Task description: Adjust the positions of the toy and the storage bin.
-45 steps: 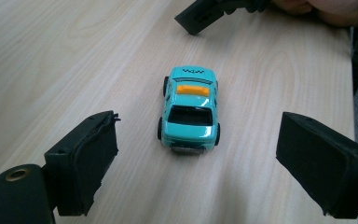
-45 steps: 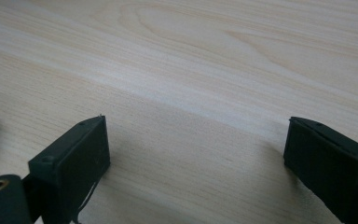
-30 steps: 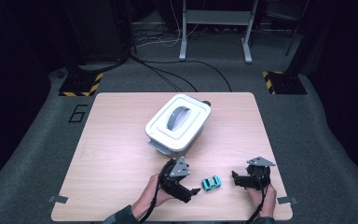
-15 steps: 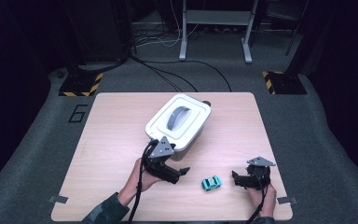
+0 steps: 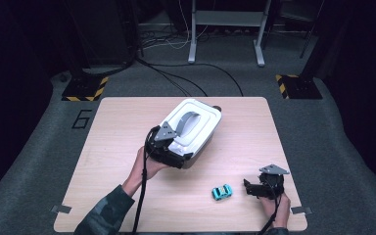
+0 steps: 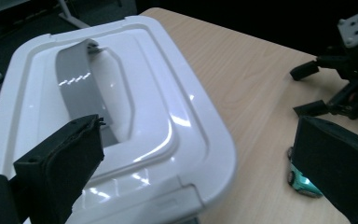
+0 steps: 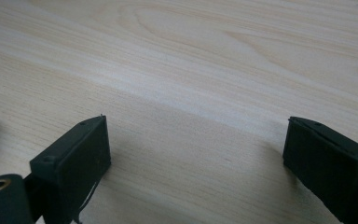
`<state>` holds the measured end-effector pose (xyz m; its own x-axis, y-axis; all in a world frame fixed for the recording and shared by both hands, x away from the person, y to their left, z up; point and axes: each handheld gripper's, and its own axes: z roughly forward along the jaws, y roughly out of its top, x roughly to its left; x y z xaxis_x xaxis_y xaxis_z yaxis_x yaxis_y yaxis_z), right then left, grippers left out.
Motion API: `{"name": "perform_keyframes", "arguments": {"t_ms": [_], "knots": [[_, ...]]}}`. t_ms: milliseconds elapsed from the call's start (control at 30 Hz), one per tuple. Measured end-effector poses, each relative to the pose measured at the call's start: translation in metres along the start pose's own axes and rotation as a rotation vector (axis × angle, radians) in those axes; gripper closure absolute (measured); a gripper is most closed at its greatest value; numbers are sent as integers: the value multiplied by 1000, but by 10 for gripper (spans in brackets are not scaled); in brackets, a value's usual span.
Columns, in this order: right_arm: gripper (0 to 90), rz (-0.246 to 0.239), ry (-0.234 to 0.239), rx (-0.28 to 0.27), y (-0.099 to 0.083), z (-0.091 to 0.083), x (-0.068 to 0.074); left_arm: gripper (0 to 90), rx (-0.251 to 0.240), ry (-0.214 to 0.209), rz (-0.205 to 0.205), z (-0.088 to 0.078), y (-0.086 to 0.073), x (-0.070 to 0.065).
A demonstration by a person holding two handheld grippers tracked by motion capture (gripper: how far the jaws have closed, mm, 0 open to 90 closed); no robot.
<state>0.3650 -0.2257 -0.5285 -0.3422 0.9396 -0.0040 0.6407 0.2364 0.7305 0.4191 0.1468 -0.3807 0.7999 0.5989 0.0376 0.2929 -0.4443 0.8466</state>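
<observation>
A white lidded box with a grey handle stands mid-table. My left gripper hovers at its near corner, open; its jaws have just been opening and nothing is between them. In the left gripper view the box and its handle lie below the spread jaws of the left gripper. A small teal toy car rests on the table near the front, also visible as the toy car. My right gripper sits just right of it, open over bare wood, its jaws wide apart.
The wooden table stands on grey carpet marked with a 6. Black cables, two yellow-and-black striped bases and a metal stand's legs lie beyond the far edge. Tape tabs mark the front corners.
My left gripper has left the toy car and travelled up and away to the box's near corner. The car and the right gripper have stayed put.
</observation>
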Motion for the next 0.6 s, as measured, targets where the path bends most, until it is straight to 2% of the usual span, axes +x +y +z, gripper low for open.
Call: {"name": "perform_keyframes", "arguments": {"t_ms": [367, 467, 533, 567, 600], "knots": [[67, 0, 0, 0, 0, 0, 0, 56, 42, 71, -84, 30, 17, 43], [68, -2, 0, -1, 0, 0, 0, 162, 59, 85, -104, 41, 22, 52], [68, -2, 0, -1, 0, 0, 0, 169, 77, 104, -109, 49, 24, 54], [69, -2, 1, -2, 0, 0, 0, 291, 90, 114, -112, 54, 26, 56], [69, -2, 1, -2, 0, 0, 0, 294, 90, 114, -112, 54, 26, 56]]}}
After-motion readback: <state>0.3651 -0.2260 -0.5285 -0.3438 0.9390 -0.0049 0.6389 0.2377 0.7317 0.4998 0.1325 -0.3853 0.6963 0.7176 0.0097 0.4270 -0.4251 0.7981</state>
